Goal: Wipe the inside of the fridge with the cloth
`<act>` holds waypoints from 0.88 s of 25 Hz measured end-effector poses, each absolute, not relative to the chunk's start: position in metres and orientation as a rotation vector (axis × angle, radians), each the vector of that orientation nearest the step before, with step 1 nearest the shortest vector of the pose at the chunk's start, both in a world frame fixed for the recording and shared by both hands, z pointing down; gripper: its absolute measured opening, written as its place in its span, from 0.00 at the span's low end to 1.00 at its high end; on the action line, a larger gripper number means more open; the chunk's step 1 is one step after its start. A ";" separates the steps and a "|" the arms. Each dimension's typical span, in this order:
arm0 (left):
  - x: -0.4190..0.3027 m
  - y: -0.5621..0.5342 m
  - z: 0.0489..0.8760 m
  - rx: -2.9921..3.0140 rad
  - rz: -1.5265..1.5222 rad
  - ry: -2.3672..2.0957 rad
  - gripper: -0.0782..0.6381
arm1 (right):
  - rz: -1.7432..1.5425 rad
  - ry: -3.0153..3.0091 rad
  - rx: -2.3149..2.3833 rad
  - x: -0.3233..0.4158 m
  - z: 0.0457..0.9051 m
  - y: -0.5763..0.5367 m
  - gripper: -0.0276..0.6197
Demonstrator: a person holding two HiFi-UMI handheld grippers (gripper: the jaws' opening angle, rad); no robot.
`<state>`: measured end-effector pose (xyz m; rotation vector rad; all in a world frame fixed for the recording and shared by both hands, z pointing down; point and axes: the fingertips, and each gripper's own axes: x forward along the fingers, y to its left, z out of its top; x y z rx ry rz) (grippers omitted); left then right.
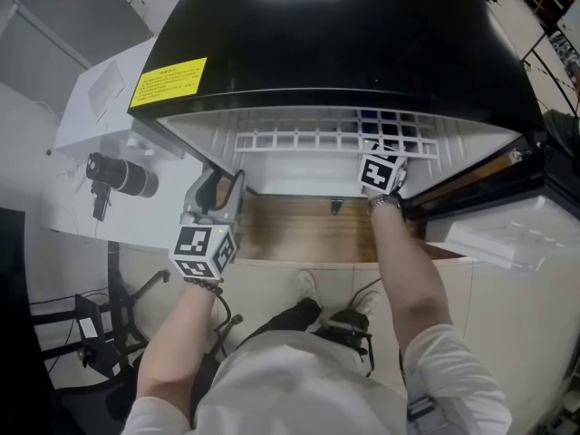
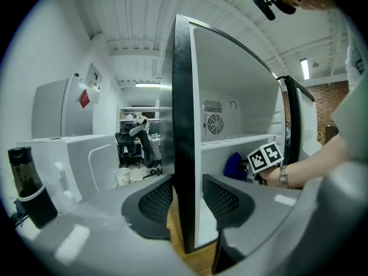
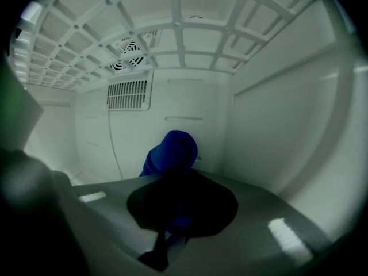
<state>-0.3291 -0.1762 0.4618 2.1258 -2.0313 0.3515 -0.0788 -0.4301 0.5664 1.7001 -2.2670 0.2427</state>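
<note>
Cloth (image 3: 172, 151) pinched in R gripper (image 3: 175, 180), deep inside fridge (image 1: 344, 43); L gripper (image 2: 187, 195) clamped on side wall (image 2: 184, 125); wipe underway, most prob left.

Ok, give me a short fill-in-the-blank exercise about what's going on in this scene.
The right gripper grips a ____ cloth.
It holds that cloth inside the open, white-walled ____.
The sticker on the black top is ____.
Missing words: blue; fridge; yellow.
</note>
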 end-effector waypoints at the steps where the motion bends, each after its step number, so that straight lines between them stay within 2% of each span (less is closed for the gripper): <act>1: -0.329 -0.176 0.462 2.125 0.352 -2.032 0.33 | 0.246 -2.253 1.711 -0.075 0.567 -0.431 0.09; 12: -0.329 -0.177 0.462 2.123 0.351 -2.030 0.33 | 0.290 -2.279 1.748 -0.071 0.554 -0.417 0.09; 22: -0.328 -0.177 0.462 2.147 0.340 -2.009 0.33 | 0.281 -2.613 1.427 -0.194 0.520 -0.346 0.09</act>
